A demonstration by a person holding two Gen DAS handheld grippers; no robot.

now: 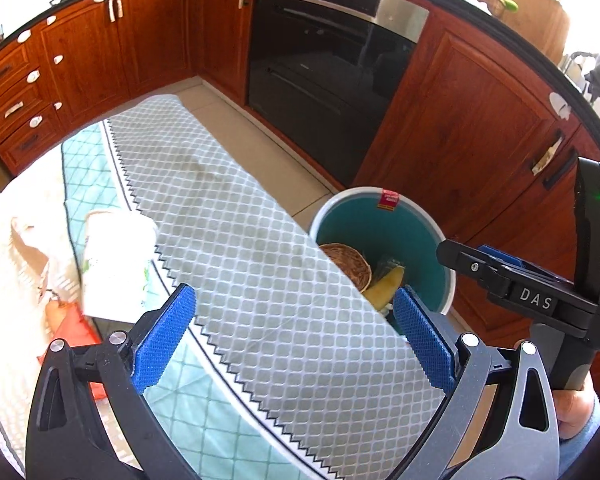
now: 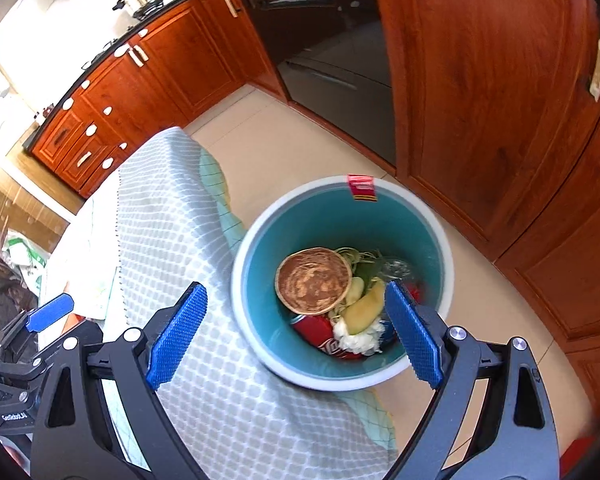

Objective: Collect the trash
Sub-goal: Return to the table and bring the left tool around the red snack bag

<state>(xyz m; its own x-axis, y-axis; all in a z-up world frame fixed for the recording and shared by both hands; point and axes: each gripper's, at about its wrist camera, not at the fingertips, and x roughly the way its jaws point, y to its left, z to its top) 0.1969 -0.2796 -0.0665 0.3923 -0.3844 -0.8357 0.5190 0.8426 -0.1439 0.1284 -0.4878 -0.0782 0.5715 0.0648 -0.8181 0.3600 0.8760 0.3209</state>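
A round bin (image 2: 300, 220) with a white rim and teal inside stands on the floor beside the table. It holds a brown round disc (image 2: 312, 280), a banana peel (image 2: 366, 308), a red can (image 2: 316, 330), crumpled white paper (image 2: 360, 338) and some greens. My right gripper (image 2: 295, 336) hangs open above the bin's near side, nothing between its blue pads. My left gripper (image 1: 295, 340) is open over the table's grey patterned cloth (image 1: 259, 240), also empty. A white cup (image 1: 115, 256) lies on the table to its left. The bin (image 1: 352, 220) is partly hidden behind the table edge.
Wooden kitchen cabinets (image 1: 460, 120) and a black oven (image 1: 320, 80) close in the tiled floor behind the bin. A crumpled pale bag (image 1: 31, 248) and an orange-red object (image 1: 79, 332) lie at the table's left. The right gripper's body (image 1: 532, 300) shows at the right edge.
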